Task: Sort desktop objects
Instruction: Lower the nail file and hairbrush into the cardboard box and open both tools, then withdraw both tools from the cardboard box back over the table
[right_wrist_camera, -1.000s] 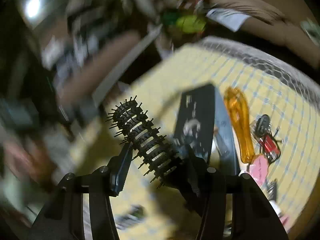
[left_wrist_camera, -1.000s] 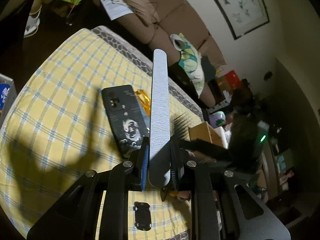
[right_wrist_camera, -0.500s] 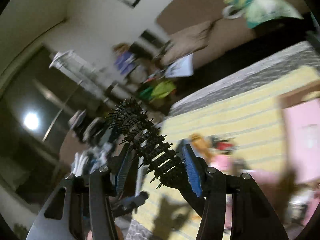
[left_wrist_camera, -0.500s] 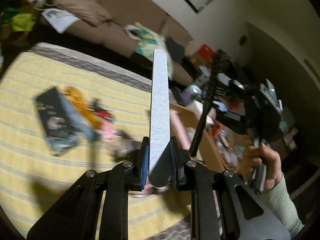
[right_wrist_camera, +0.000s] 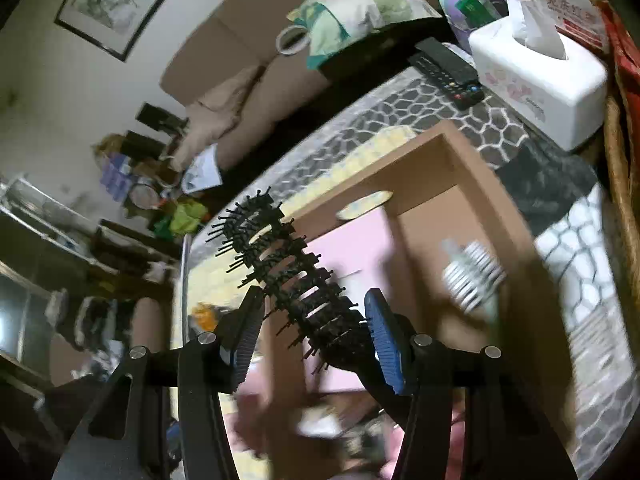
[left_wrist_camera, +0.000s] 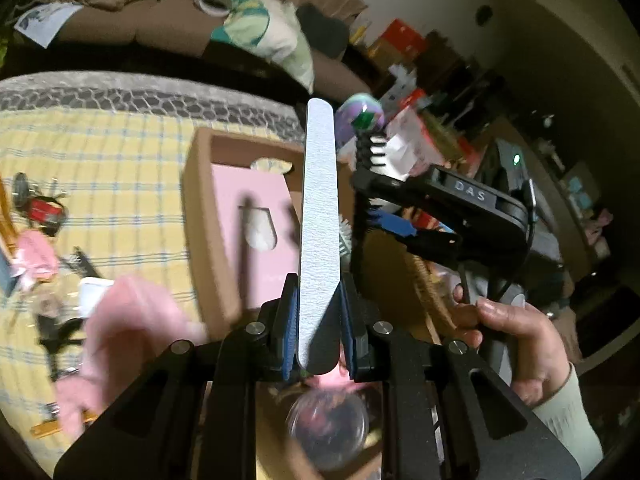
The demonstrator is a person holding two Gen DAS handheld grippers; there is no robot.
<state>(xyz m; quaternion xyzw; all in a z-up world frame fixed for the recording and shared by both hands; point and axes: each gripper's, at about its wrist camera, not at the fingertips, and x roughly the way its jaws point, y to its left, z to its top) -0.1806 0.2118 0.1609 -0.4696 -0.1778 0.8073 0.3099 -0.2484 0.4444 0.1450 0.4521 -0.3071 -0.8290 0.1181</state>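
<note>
Desktop objects are being sorted into a cardboard box (left_wrist_camera: 200,216), which lies ahead of and below both pairs of fingers. A long grey nail file (left_wrist_camera: 320,216) is clamped by its lower end in the left gripper (left_wrist_camera: 319,334), the jaws narrowed onto its thin edges so that the free length is carried forward, over the box. A black vented hairbrush (right_wrist_camera: 288,276) is held in the right gripper (right_wrist_camera: 314,338), its jaws about half spread around the brush's lower body, bristles outward, so the head stands clear of the pads. A pink sheet (left_wrist_camera: 256,240) and a white brush (right_wrist_camera: 474,280) already lie inside the box. Both held items appear positioned for release there. Other clutter is left on the yellow checked cloth (left_wrist_camera: 120,184), left of the fingers.
</note>
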